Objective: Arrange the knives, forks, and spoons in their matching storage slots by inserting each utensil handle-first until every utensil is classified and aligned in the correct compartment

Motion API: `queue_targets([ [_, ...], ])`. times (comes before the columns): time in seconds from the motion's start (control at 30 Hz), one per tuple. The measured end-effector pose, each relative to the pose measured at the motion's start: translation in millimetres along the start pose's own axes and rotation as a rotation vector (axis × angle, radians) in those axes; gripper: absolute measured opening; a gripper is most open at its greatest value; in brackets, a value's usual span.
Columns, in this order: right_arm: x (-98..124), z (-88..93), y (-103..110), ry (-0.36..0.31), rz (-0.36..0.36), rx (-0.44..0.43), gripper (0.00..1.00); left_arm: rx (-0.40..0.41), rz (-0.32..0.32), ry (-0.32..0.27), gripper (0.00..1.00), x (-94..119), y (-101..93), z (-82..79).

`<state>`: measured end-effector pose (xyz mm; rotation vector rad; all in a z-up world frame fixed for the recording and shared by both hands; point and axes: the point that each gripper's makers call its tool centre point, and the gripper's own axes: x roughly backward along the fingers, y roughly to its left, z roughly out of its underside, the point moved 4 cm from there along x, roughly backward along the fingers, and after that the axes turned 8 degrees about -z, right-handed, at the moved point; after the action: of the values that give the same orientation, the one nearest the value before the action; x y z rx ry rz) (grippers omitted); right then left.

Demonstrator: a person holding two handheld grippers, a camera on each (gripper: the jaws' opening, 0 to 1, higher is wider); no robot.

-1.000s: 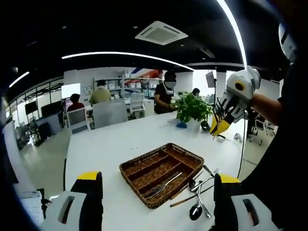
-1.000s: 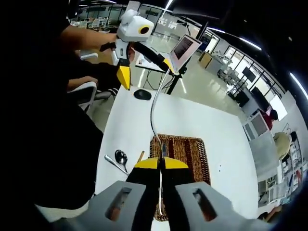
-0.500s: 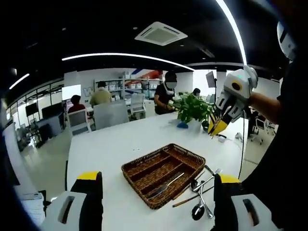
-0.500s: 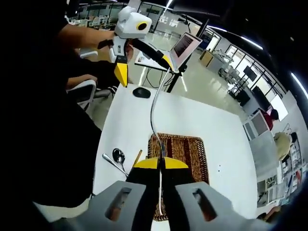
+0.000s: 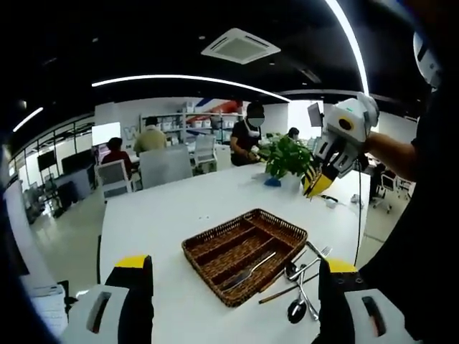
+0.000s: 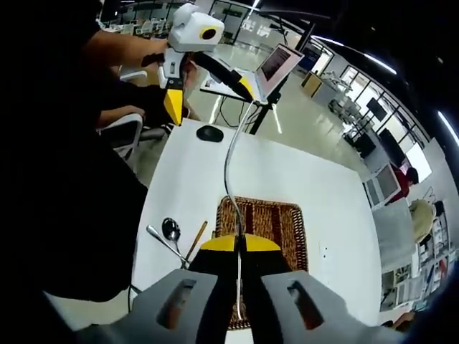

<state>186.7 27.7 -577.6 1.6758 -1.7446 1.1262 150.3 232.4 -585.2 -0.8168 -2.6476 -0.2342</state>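
Right gripper view: the right gripper (image 6: 238, 247) is clenched on a thin metal utensil (image 6: 228, 168) whose long handle curves up and away from the jaws, held high above the wicker tray (image 6: 287, 222) on the white table (image 6: 287, 172). A spoon (image 6: 171, 229) lies on the table just left of the tray. The left gripper (image 6: 171, 107) hangs far left, held by a person's hand (image 6: 147, 54), jaws spread and empty. Left gripper view: a knife (image 5: 247, 271) lies in the tray's near compartment, and more spoons and forks (image 5: 301, 276) lie loose to its right. A potted plant (image 5: 288, 161) stands at the far edge, with office chairs and seated people beyond.
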Motion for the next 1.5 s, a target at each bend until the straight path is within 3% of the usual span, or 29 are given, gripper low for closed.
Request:
queue_targets([
  [0.73,-19.3,9.9,-36.2,0.046,0.01,0.015,0.0,0.004,0.015,0.01,1.0,-4.9,17.0,5.1],
  [1.5,-49.1,27.4,-90.9,0.093,0.004,-0.002,0.0,0.01,0.028,0.026,1.0,-16.6,29.5,8.6],
])
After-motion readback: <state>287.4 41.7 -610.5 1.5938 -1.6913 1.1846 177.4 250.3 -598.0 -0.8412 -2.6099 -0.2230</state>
